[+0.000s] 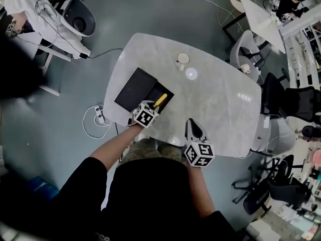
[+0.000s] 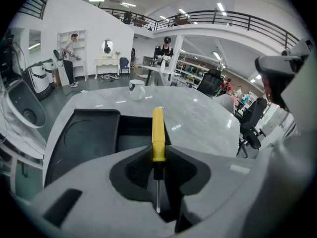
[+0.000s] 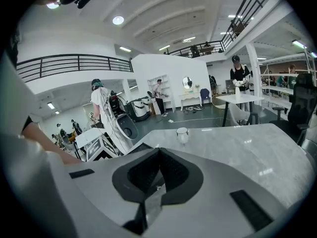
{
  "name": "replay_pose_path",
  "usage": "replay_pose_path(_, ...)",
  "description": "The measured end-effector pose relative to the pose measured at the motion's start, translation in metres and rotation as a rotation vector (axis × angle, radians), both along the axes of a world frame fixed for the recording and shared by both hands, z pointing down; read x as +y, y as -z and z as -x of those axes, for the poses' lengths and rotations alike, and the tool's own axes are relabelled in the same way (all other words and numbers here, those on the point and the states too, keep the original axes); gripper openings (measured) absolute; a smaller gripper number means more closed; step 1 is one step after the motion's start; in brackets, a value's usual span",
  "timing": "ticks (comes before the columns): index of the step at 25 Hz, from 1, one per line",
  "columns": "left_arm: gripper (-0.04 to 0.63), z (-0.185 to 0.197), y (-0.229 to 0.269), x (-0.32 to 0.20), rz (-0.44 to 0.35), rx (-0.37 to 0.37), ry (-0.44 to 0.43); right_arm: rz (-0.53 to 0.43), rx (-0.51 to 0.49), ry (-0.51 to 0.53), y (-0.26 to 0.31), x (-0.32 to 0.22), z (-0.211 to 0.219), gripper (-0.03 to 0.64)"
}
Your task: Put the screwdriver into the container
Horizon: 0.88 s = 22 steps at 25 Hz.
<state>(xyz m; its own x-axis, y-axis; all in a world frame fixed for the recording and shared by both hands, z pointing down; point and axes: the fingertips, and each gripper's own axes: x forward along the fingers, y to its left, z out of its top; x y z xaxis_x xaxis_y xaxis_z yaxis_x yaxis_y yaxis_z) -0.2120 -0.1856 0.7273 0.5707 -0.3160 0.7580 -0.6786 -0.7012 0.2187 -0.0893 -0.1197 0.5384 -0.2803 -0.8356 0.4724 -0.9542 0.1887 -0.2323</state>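
My left gripper [image 1: 155,106] is shut on a screwdriver [image 1: 160,100]. The jaws clamp its thin metal shaft, and the yellow handle [image 2: 157,133] points forward, away from the gripper. It hangs over the near edge of an open black container [image 1: 134,88] at the table's left end. In the left gripper view the container's tray [image 2: 130,133] lies just under the handle, with the lid part [image 2: 89,138] to its left. My right gripper [image 1: 193,124] rests near the table's front edge with its jaws together and nothing between them [image 3: 158,152].
A small white cup [image 1: 183,58] stands on the grey marble table [image 1: 220,99], far from both grippers. Office chairs [image 1: 293,102] crowd the right side, and a cable and power strip [image 1: 99,115] lie on the floor at left. People stand in the background.
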Motion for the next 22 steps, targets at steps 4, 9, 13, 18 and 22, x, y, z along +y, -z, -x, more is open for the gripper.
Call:
replay_pose_path(4,0.084,0.006,-0.021,0.002,0.041,-0.024,0.040,0.017,-0.013,0.010,-0.011,-0.007,0.003,0.011)
replay_pose_path(9,0.084,0.013,-0.039,-0.005,0.080,-0.057,0.080,0.025,-0.027,0.025,-0.015,-0.028,0.003,0.011)
replay_pose_path(13,0.084,0.012,-0.062,-0.001,0.145,-0.148,0.074,0.038,-0.035,0.025,-0.024,-0.046,-0.005,0.011)
replay_pose_path(18,0.084,0.008,-0.076,-0.011,0.211,-0.185,0.152,0.062,-0.049,0.049,-0.033,-0.068,-0.010,0.011)
replay_pose_path(22,0.084,0.007,-0.086,-0.012,0.235,-0.211,0.148,0.070,-0.048,0.055,-0.036,-0.080,-0.013,0.011)
